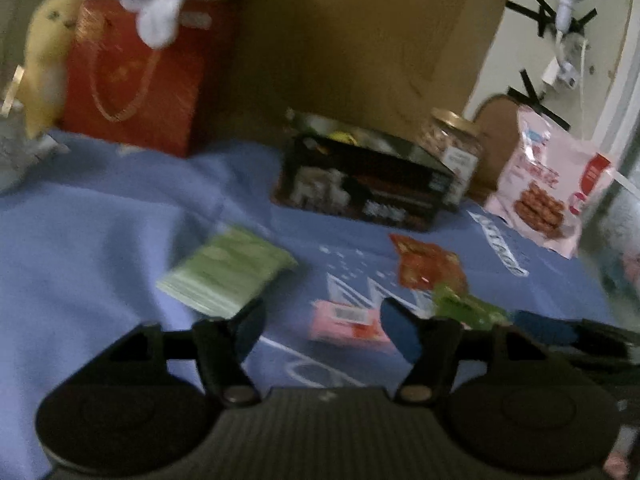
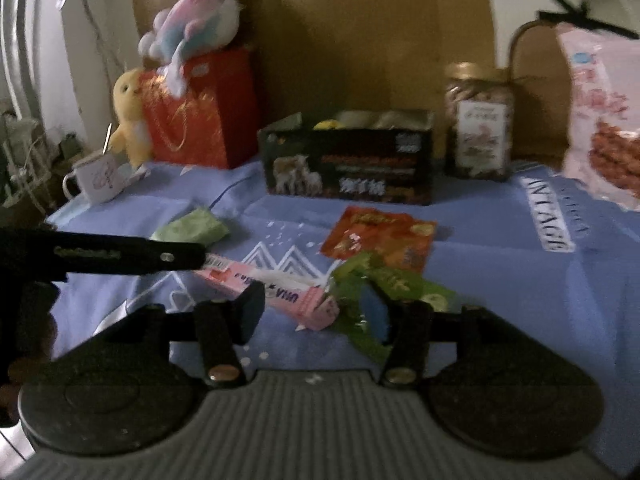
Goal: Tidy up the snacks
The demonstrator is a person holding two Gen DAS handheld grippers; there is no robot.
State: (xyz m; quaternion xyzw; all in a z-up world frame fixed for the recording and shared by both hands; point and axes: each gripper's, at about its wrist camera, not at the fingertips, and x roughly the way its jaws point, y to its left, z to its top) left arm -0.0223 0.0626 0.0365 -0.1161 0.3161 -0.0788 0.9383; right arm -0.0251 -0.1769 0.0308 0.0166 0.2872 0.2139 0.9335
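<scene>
On the blue cloth (image 2: 500, 280), in front of one open black box (image 2: 352, 168): four loose snacks, namely one pale green packet (image 2: 192, 226), one orange sachet (image 2: 380, 240), one pink bar (image 2: 276, 292) with blurred lettering, perhaps "UHA", one bright green wrapper (image 2: 384, 280). Beside the box, one jar (image 2: 478, 124) and one pink bag (image 2: 604, 128). "VINTAGE" printed on the cloth. Left gripper (image 1: 322, 326) and right gripper (image 2: 314, 312): fingers spread, gripping nothing.

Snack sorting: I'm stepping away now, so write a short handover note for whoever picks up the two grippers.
Left gripper: open, empty, above the pink packet.
Right gripper: open, empty, pink packet and bright green packet ahead of its fingers.
Loose on the blue cloth: pale green packet, orange packet, both others.
Black box at the back is open, some items already inside.
Left: four loose packets, presumably into the box.
</scene>
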